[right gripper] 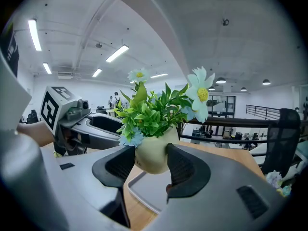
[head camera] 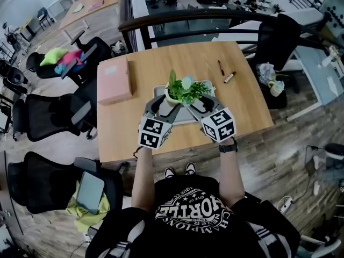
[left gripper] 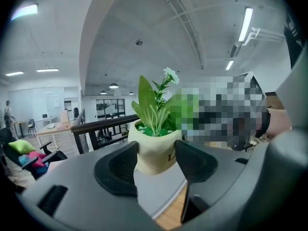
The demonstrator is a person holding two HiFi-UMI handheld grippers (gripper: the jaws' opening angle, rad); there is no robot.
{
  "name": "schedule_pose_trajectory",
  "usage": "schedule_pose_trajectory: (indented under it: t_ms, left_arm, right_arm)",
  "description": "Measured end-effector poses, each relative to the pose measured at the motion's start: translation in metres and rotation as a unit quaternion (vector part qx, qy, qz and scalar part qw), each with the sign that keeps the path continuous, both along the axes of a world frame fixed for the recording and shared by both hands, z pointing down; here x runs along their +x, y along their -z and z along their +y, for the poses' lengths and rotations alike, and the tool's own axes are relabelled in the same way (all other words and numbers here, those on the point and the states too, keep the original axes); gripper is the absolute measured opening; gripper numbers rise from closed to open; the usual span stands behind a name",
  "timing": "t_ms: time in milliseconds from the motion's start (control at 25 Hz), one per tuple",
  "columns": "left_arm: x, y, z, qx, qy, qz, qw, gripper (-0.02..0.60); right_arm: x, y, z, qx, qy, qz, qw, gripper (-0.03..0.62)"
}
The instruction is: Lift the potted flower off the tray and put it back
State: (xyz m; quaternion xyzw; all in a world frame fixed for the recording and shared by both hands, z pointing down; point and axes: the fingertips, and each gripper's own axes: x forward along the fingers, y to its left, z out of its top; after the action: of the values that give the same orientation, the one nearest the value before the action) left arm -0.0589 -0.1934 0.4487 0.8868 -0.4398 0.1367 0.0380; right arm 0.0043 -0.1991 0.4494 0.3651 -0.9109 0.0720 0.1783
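Wooden table (head camera: 242, 90), carrying a grey tray (head camera: 186, 115); potted flower (head camera: 180, 90), cream pot, raised over the tray's far-left corner; left gripper (head camera: 163, 104) and right gripper (head camera: 200, 102), over the tray's near side, each clamped on the pot.

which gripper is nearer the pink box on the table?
Left. The left gripper grips the potted flower on the side facing the pink box. The right gripper grips its opposite side, farther from the box.

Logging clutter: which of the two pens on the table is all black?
The thin pen, farther from the person; the marker beside it has a pale barrel.
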Motion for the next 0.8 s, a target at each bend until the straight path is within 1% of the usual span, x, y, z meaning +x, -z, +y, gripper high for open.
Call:
schedule_pose_trajectory:
  t_ms: [480,680,800]
  left_arm:
    - [0.021,-0.008,-0.006,-0.001,-0.016,-0.005,0.9999,0.261]
    - [0.033,-0.018,-0.008,-0.006,-0.022,-0.024,0.9995,0.259]
    - [0.043,-0.023,-0.006,-0.013,-0.032,-0.029,0.999,0.258]
  right_arm:
    - [0.021,-0.005,-0.004,0.014,-0.017,0.026,0.999,0.232]
    - [0.031,-0.014,-0.006,0.022,-0.027,0.055,0.998,0.232]
    - [0.039,-0.022,-0.005,0.015,-0.033,0.059,0.998,0.232]
